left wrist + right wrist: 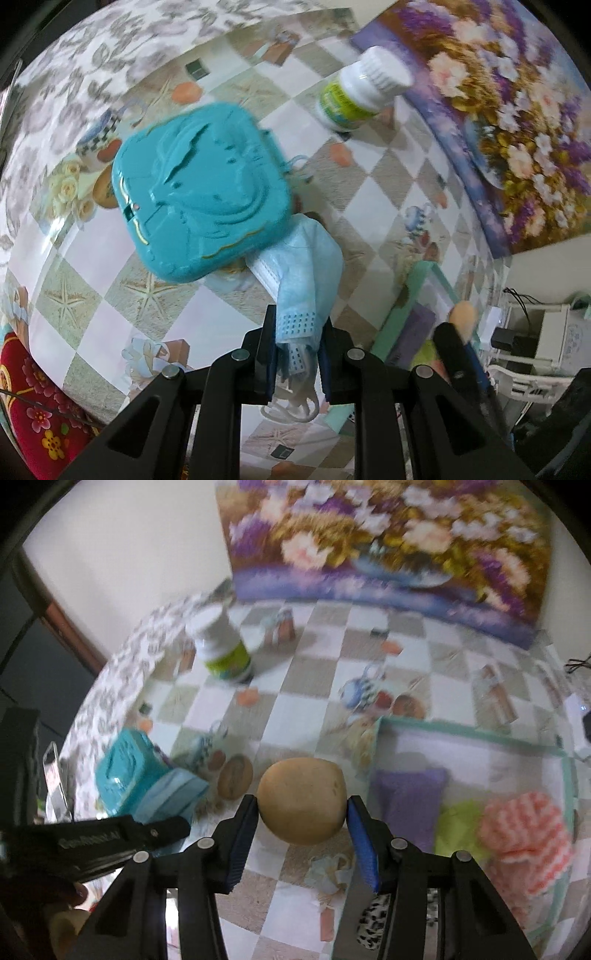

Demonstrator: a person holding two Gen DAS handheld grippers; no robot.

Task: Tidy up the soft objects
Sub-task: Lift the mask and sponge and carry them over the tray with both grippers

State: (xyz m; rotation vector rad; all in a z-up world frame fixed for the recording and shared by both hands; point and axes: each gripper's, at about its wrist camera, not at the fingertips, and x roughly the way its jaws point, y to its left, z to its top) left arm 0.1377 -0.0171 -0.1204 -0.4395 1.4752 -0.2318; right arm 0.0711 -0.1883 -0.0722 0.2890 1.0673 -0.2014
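A white-capped bottle (354, 92) with a green label stands on the checkered tabletop (369, 206) (near a floral painting (517, 122)); a teal plastic case (201, 192) lies nearby.

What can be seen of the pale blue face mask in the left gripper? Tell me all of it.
The pale blue pleated face mask looks like thin non-woven fabric, crumpled and folded, with a dotted seam at its near edge and white ear loops hanging below. The left gripper is shut on that edge. Its far end lies tucked under the teal plastic case.
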